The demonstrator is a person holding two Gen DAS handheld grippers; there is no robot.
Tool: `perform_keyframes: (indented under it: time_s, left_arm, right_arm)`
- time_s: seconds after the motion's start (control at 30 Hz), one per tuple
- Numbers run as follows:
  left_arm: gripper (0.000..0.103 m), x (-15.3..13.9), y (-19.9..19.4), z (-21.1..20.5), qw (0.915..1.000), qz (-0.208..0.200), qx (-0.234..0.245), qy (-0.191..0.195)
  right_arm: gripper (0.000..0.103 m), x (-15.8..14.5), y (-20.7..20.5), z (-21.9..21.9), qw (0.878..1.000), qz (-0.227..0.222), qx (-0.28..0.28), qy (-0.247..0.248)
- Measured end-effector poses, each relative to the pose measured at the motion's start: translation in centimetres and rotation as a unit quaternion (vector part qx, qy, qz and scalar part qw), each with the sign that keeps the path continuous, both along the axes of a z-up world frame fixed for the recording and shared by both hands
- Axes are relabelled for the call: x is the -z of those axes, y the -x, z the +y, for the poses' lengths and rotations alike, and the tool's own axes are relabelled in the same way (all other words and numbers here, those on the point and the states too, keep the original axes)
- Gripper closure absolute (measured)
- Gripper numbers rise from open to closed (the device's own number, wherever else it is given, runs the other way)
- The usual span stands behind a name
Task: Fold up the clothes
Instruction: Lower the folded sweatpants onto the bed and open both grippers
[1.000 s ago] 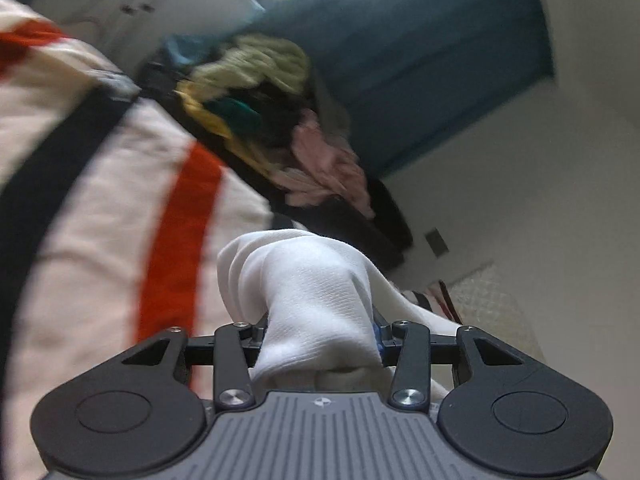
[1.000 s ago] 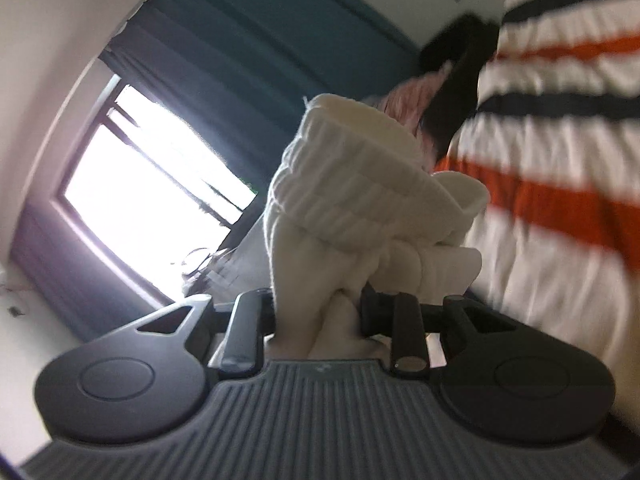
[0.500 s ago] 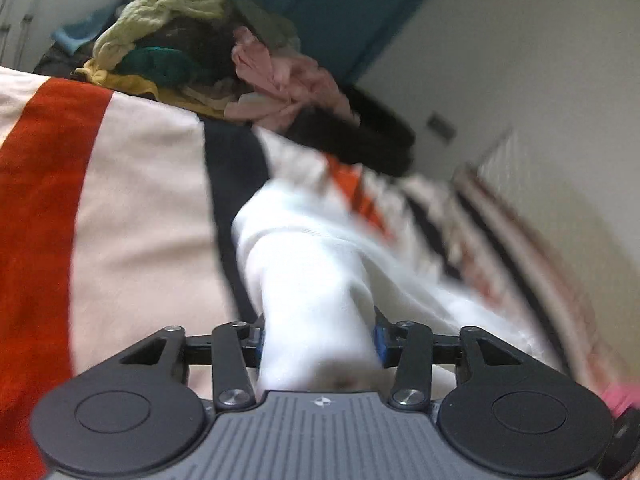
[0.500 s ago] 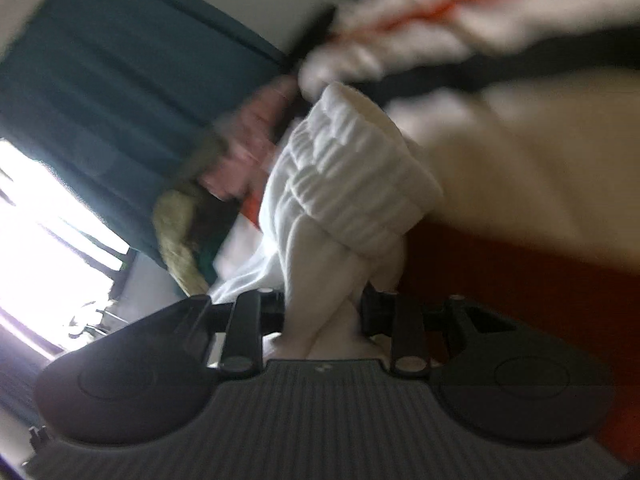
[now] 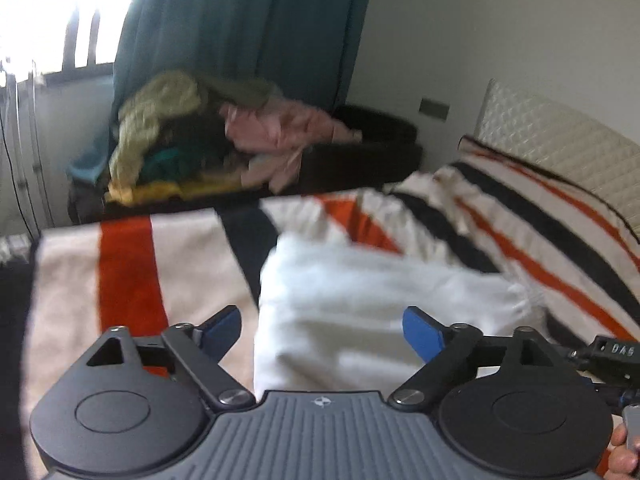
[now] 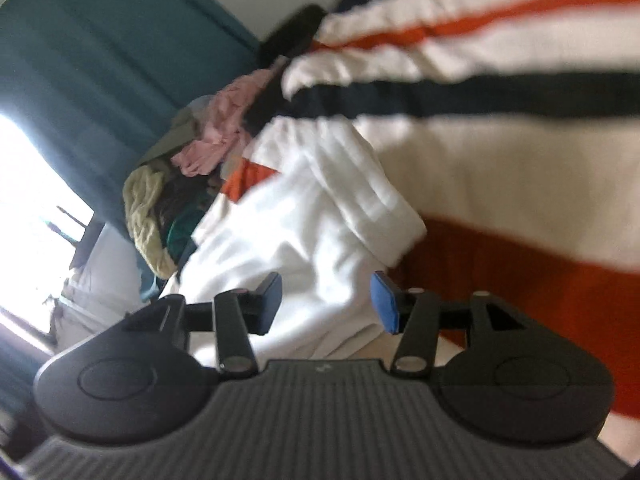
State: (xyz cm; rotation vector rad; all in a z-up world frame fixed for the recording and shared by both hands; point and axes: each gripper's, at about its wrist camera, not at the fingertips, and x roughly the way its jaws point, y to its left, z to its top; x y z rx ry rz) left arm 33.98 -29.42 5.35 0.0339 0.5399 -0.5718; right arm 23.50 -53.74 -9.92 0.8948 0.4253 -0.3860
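Left gripper (image 5: 322, 330): jaws were spread wide, blue pads (image 5: 422, 334) on both sides, nothing pinched between them. The white garment lay just in front, btw the two pads but not touching them as far as I could see.

Right gripper (image 6: 326, 300): released too, jaws apart w/ the blue pads (image 6: 384, 302) clear of the cloth. View was tilted and blurred.

White garment (image 5: 372, 308): was lying on the striped blanket, bunched in a soft thick lump; in the right wrist view (image 6: 320, 216) one end showed a ribbed, rolled band. Exact type of clothing could not be told, blur too strong.

Striped blanket (image 5: 128, 272): cream w/ orange and dark stripes, covered the bed under the garment; also seen in the right wrist view (image 6: 500, 152).

Clothes pile (image 5: 208, 140): behind the bed edge, well apart from the white garment; yellow-green, pink, teal and dark pieces mixed, approx. in a dark container. Seen also from the right side (image 6: 180, 184).

Curtain (image 5: 240, 28): teal, hung behind the pile, next to a bright window (image 5: 48, 12).

Headboard (image 5: 560, 144): pale, quilted, at the right end of the bed.

Other: part of the right tool (image 5: 612, 364) and fingertips (image 5: 624, 452) of the person showed at the lower right corner of the left wrist view.
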Motion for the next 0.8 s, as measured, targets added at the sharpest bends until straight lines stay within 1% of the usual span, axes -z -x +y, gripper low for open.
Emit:
perform_keyframes:
  time_s: [0.07,0.1,0.23,0.37,0.4,0.43,0.47,0.53,0.6,0.67,0.73,0.8]
  left_arm:
    - [0.003,-3.9,2.5,0.5,0.9996,-0.026,0.003,0.006]
    - [0.002,-5.7,3.8,0.7,0.9992,-0.039,0.002,0.008]
    - [0.002,-11.5,9.8,2.2,0.9972,-0.072,0.008,0.019]
    - [0.0,-15.3,16.1,3.8,0.9951,-0.096,0.019,0.014]
    - [0.0,-16.0,17.5,4.3,0.9946,-0.1,0.023,0.013]
    - [0.0,-16.5,18.9,4.7,0.9943,-0.103,0.028,0.011]
    - [0.0,-17.0,20.3,5.2,0.994,-0.104,0.033,0.007]
    - [0.0,-17.4,23.0,6.1,0.9923,-0.117,0.041,-0.005]
    - [0.0,-17.6,25.7,7.0,0.9899,-0.133,0.047,-0.013]
    - [0.0,-17.3,28.1,8.0,0.988,-0.143,0.056,-0.012]
    - [0.0,-16.8,29.8,9.1,0.9874,-0.147,0.058,-0.004]
    - [0.0,-15.9,31.0,10.3,0.988,-0.145,0.052,0.008]
  right_arm:
    - [0.05,-3.0,1.6,0.9,1.0,-0.011,-0.014,0.022]
    - [0.05,-4.5,2.3,1.2,0.999,-0.015,-0.019,0.032]
    - [0.05,-9.9,5.2,2.9,0.995,-0.028,-0.046,0.085]
    - [0.05,-14.7,9.4,6.4,0.984,-0.052,-0.079,0.148]
    - [0.049,-15.6,10.3,7.2,0.982,-0.058,-0.087,0.159]
    - [0.042,-16.5,11.3,8.0,0.979,-0.066,-0.094,0.17]
    - [0.027,-17.3,12.2,8.9,0.975,-0.074,-0.102,0.181]
    - [0.009,-18.6,14.1,10.5,0.967,-0.094,-0.11,0.209]
    - [0.009,-19.3,15.9,12.2,0.962,-0.1,-0.112,0.227]
    - [0.009,-19.6,17.4,13.6,0.96,-0.1,-0.118,0.234]
    - [0.009,-19.5,18.7,15.3,0.956,-0.095,-0.12,0.251]
    - [0.009,-19.1,20.0,17.0,0.948,-0.093,-0.119,0.28]
